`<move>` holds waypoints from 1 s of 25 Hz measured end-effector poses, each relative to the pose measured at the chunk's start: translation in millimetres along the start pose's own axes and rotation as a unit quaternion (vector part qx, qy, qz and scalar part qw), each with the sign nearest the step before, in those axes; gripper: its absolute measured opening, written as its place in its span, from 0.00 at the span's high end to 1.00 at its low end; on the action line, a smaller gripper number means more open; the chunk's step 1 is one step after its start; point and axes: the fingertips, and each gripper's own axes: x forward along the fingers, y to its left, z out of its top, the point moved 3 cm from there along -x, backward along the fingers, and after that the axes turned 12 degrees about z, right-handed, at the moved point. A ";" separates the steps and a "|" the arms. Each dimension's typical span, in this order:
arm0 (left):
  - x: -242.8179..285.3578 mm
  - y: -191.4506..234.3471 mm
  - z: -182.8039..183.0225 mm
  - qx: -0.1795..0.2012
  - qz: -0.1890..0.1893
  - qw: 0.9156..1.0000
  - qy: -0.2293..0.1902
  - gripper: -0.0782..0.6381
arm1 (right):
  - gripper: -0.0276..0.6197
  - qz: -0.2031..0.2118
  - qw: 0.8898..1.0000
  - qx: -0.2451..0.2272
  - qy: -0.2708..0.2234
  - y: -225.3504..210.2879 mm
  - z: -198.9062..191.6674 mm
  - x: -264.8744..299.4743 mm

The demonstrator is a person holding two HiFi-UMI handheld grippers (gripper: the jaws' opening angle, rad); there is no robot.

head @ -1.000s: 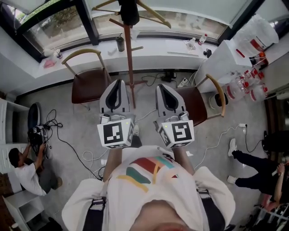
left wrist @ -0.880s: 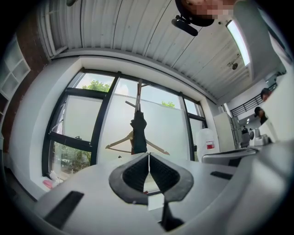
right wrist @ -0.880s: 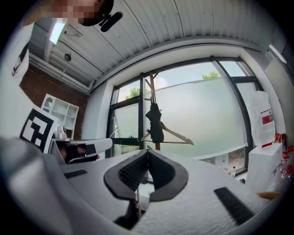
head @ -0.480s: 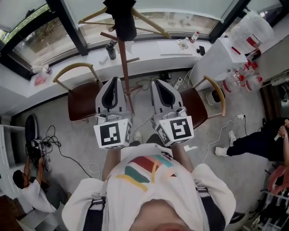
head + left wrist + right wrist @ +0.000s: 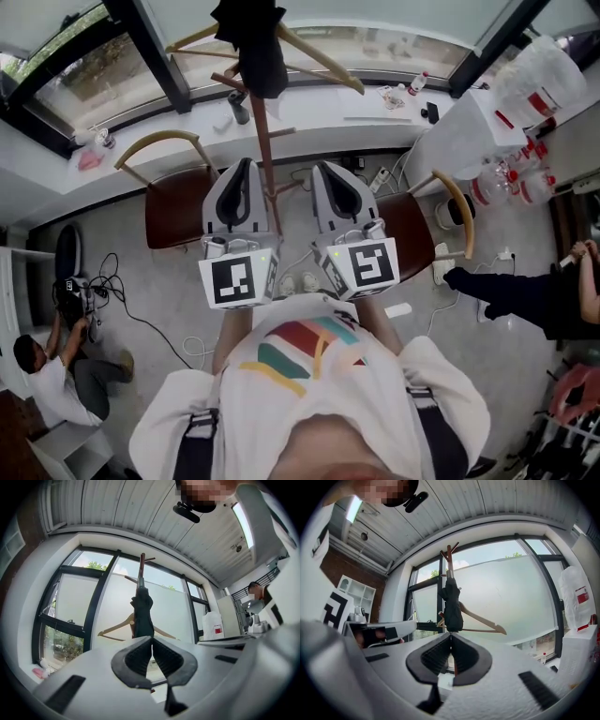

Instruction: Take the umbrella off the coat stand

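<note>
In the head view, the left gripper (image 5: 243, 167) and the right gripper (image 5: 324, 171) are held side by side in front of the person's chest, both aimed toward the window. The wooden coat stand (image 5: 268, 141) is seen rising between them, just past their tips. The dark folded umbrella (image 5: 251, 42) is hung at the top of the stand, well apart from both grippers, and a wooden hanger (image 5: 319, 58) is hooked beside it. A brown chair (image 5: 178, 192) is placed to the left of the stand and a second chair (image 5: 412, 220) to the right. A dark bottle (image 5: 241, 109) is stood on the white window sill (image 5: 328, 105).

In the left gripper view, the jaws are seen pressed together with nothing between them. The umbrella is seen beyond the tips, hung against the stand's pole in front of the glass.

In the right gripper view, the jaws are likewise shut tight and empty. The umbrella is seen directly above the tips, farther off, with the hanger spread out behind it.
</note>
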 end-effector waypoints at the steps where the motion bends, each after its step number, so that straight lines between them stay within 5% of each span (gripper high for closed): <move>1: 3.1 -1.5 0.3 0.001 0.002 1.000 -0.001 0.88 | 0.96 0.001 1.000 -0.001 0.003 -3.5 -0.3 1.1; 15: 21.7 -12.7 -1.5 0.015 0.016 1.000 -0.015 0.88 | 0.96 0.019 1.000 0.002 0.003 -26.7 -5.9 5.3; 19: 22.0 -6.7 -2.4 0.021 0.028 0.999 -0.001 0.88 | 0.95 0.068 0.997 0.023 -0.005 -24.6 5.3 23.0; 25: 20.8 2.9 3.1 0.017 0.037 0.999 -0.015 0.88 | 0.70 0.142 0.988 0.050 -0.044 -29.9 62.9 68.2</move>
